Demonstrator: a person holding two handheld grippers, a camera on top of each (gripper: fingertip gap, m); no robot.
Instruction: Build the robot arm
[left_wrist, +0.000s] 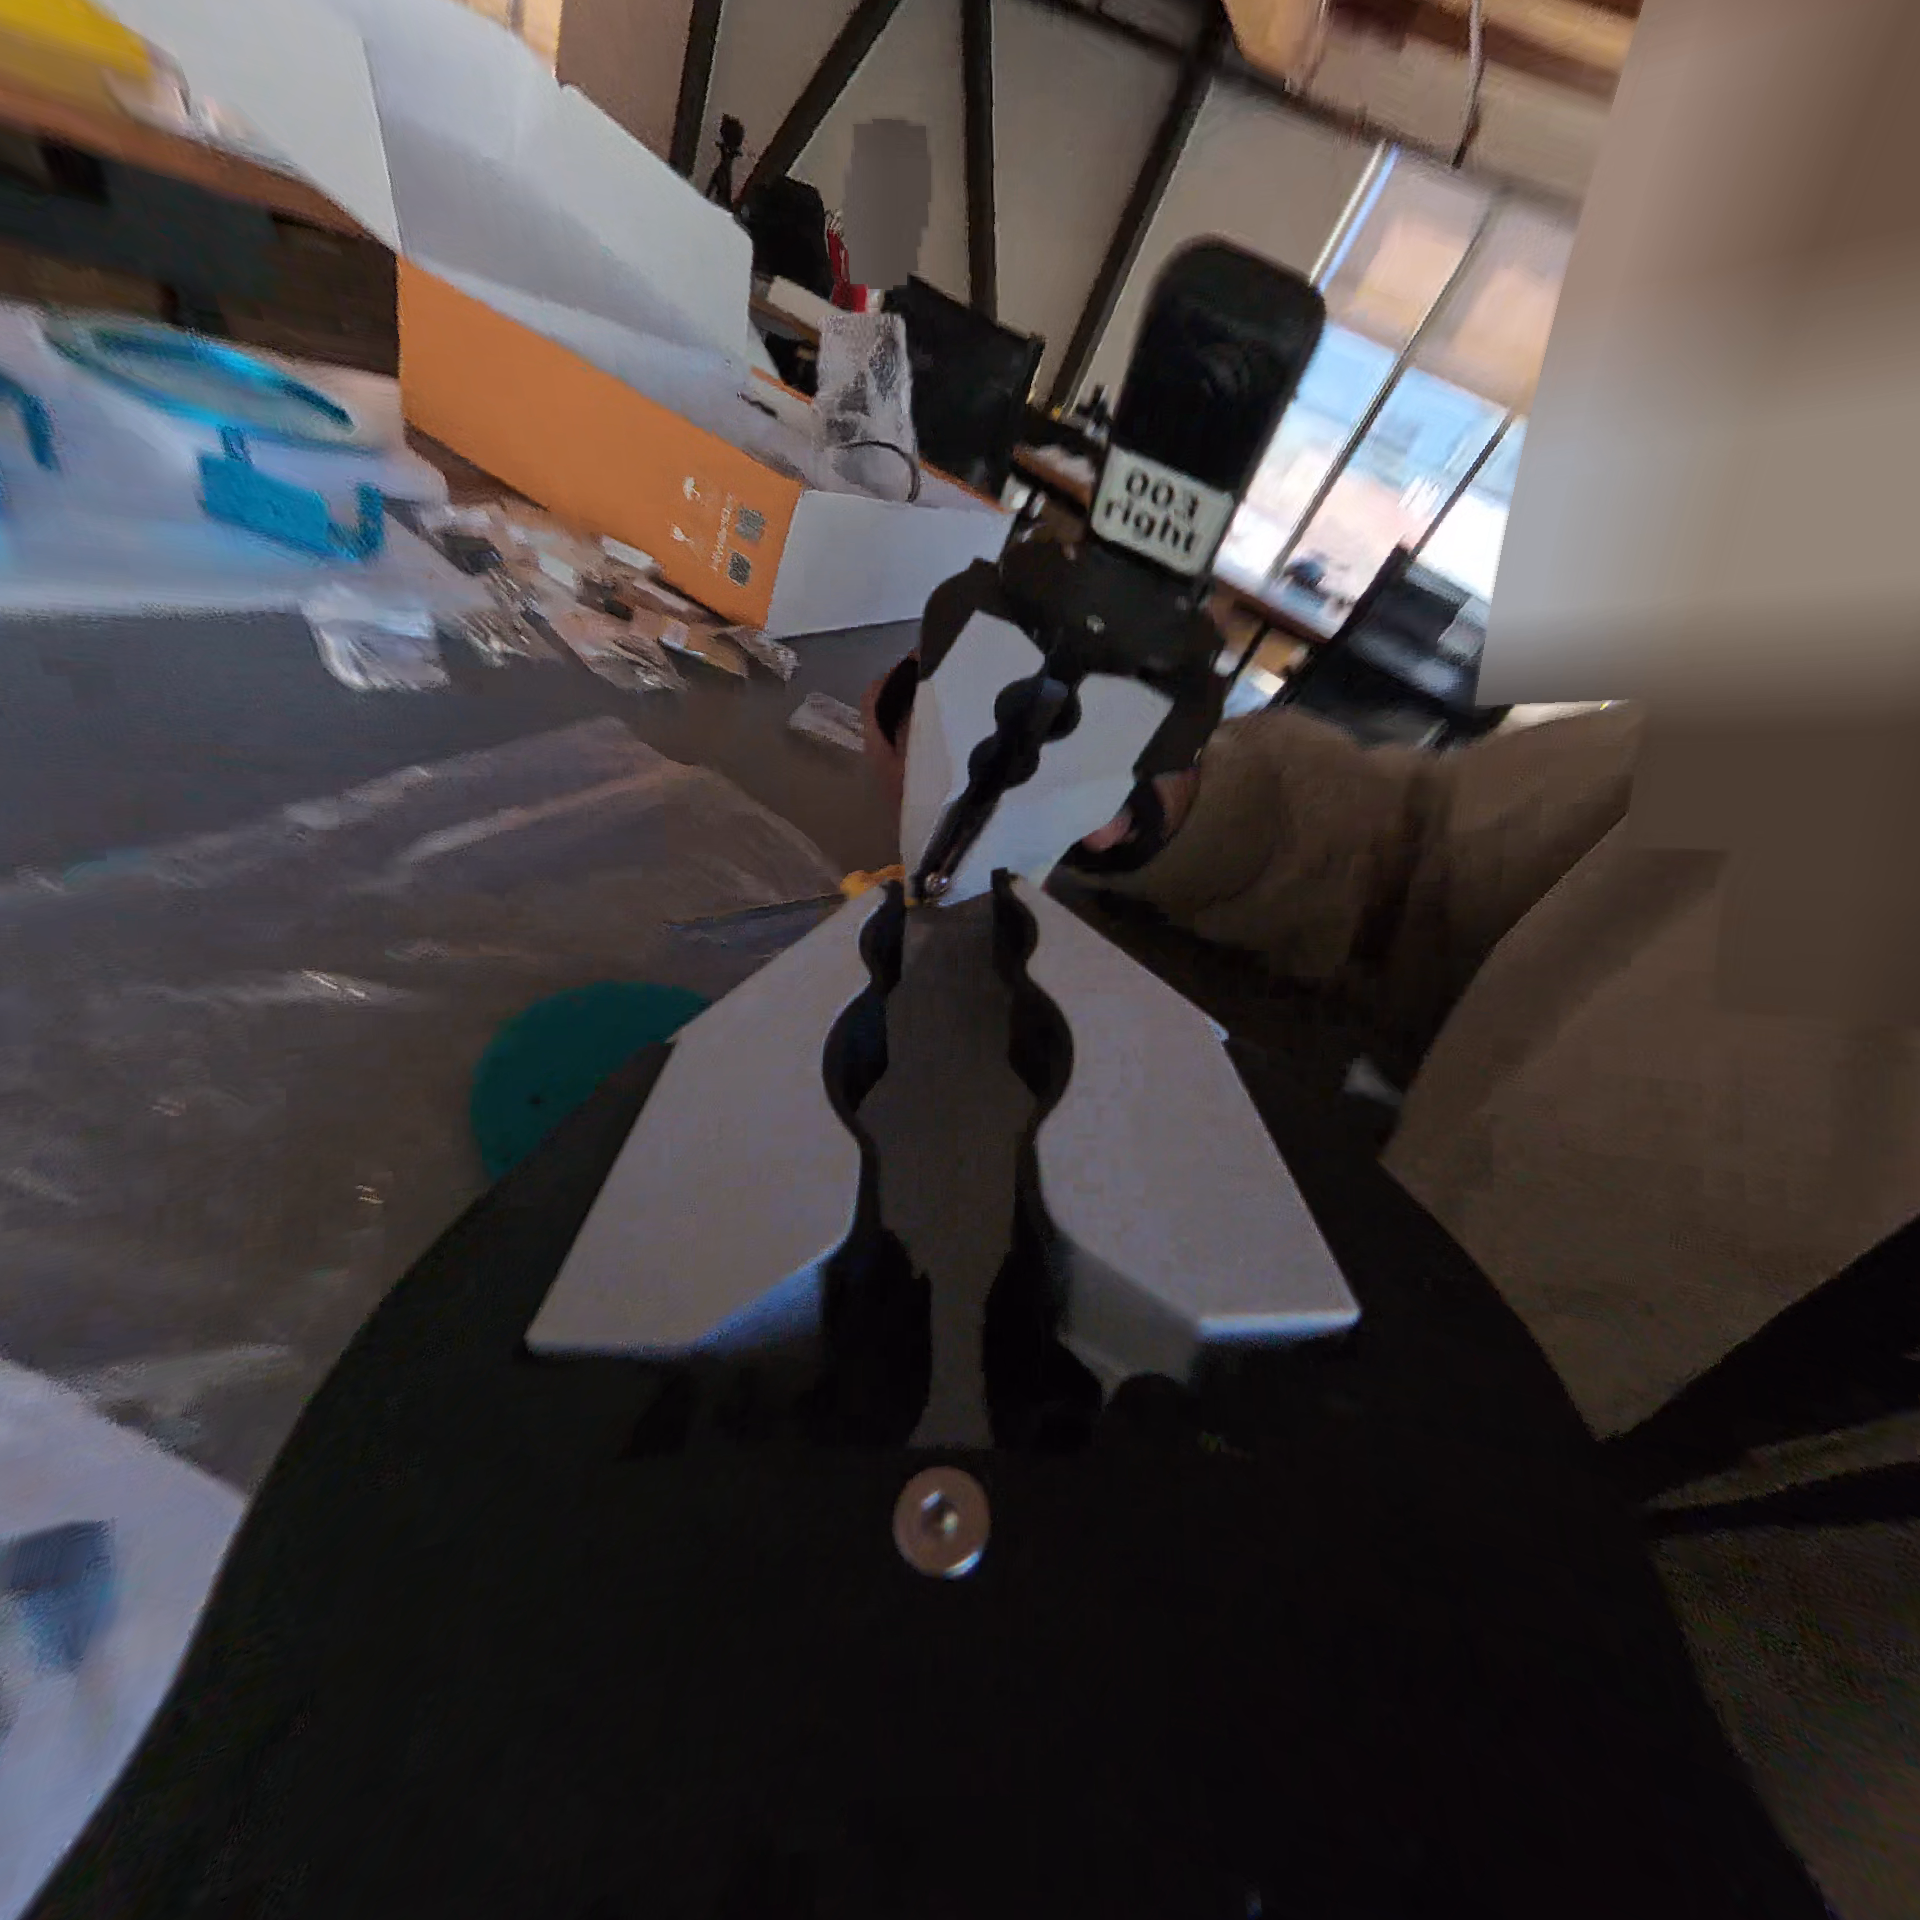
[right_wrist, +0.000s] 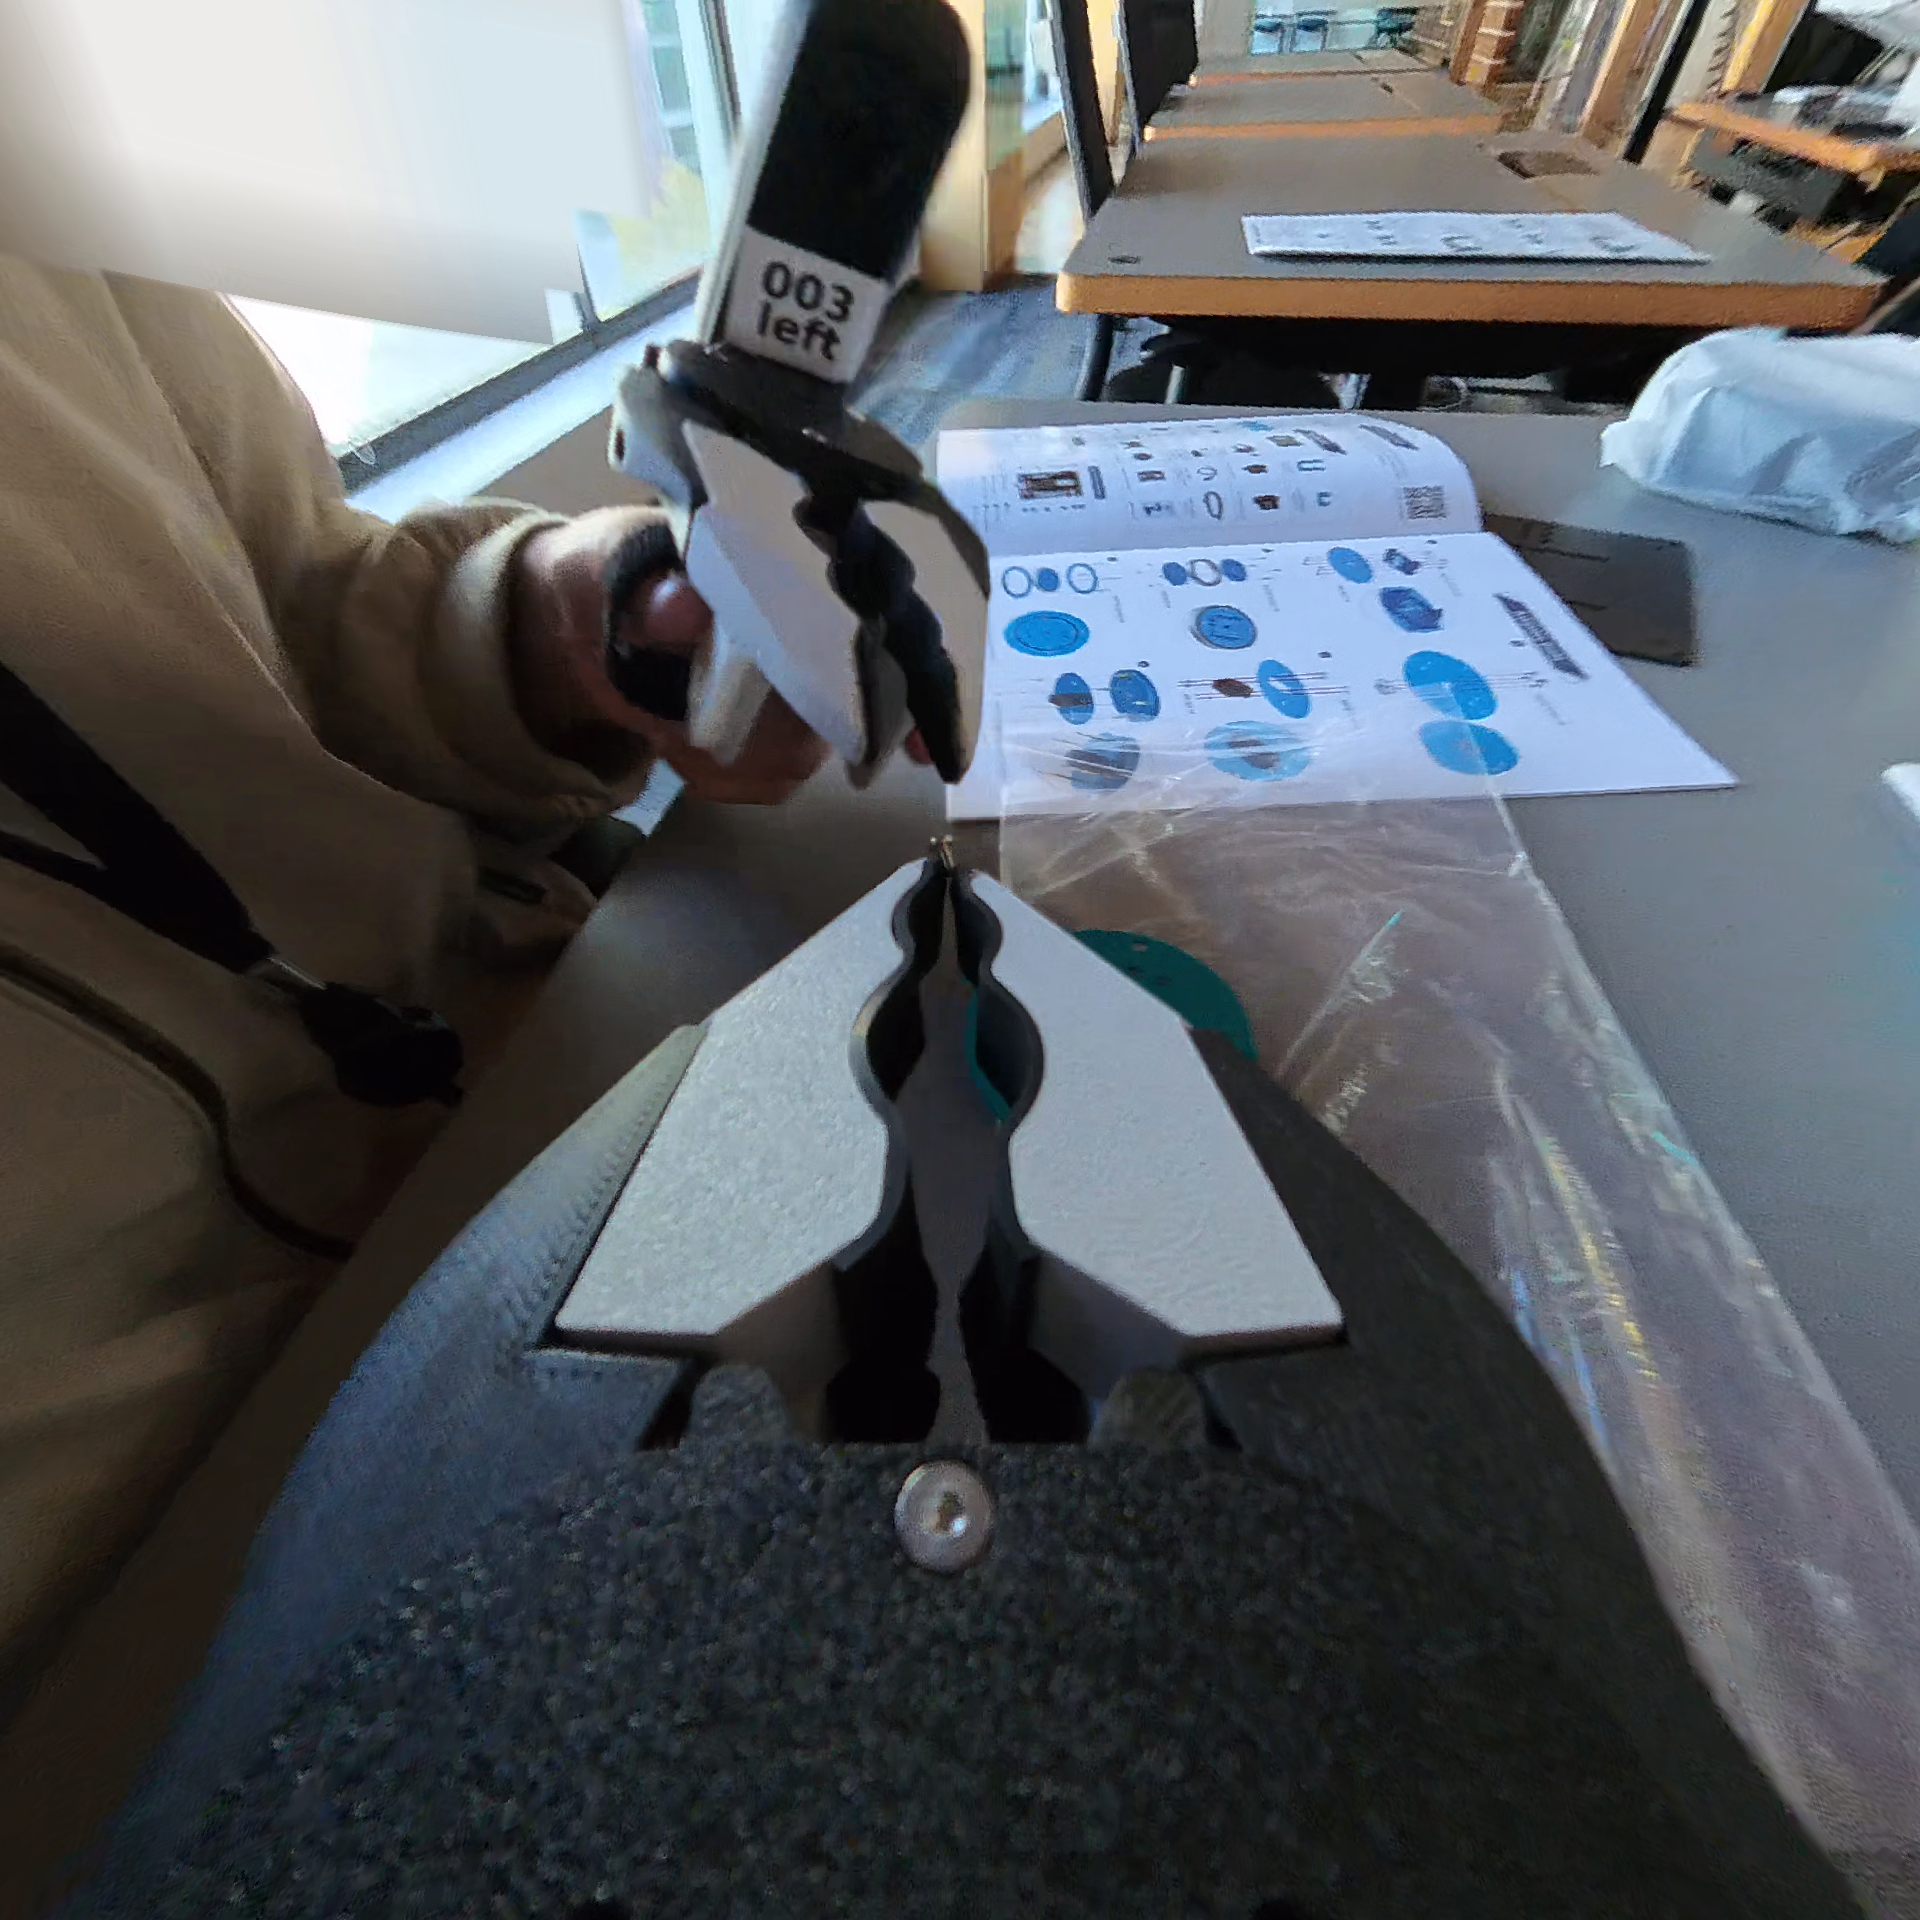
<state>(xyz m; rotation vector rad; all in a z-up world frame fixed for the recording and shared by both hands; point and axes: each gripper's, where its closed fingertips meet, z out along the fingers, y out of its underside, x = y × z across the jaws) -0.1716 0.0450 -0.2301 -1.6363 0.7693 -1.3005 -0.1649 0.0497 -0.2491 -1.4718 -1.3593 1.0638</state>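
My right claw (right_wrist: 948, 864) is clenched on a small metal screw (right_wrist: 943, 847), which juts out just past the pinched tips. In the left wrist view the same claw comes in from above, tips down, with the screw's head at its point, touching the tip of my left claw (left_wrist: 940, 902).

My left claw is released: a narrow gap runs between its fingers (left_wrist: 1081, 1039), and nothing sits in that gap. A small yellow-orange piece (left_wrist: 868, 883) shows just beside its left fingertip; I cannot tell what it is.

Both claws hang above the grey counter (right_wrist: 1766, 935). Beneath them lies a teal disc (left_wrist: 566, 1060) with small holes, partly hidden by my claws in both views. A clear plastic bag (right_wrist: 1455, 1091) lies flat just beside the disc. An open instruction booklet (right_wrist: 1299, 623) with blue diagrams lies beyond the bag, its near edge under the plastic.

An orange-and-white cardboard box (left_wrist: 603, 436) stands open farther back on the counter, with small packets (left_wrist: 623, 623) scattered near it. A person's hand (right_wrist: 665, 665) in a tan sleeve grips the left claw's handle.
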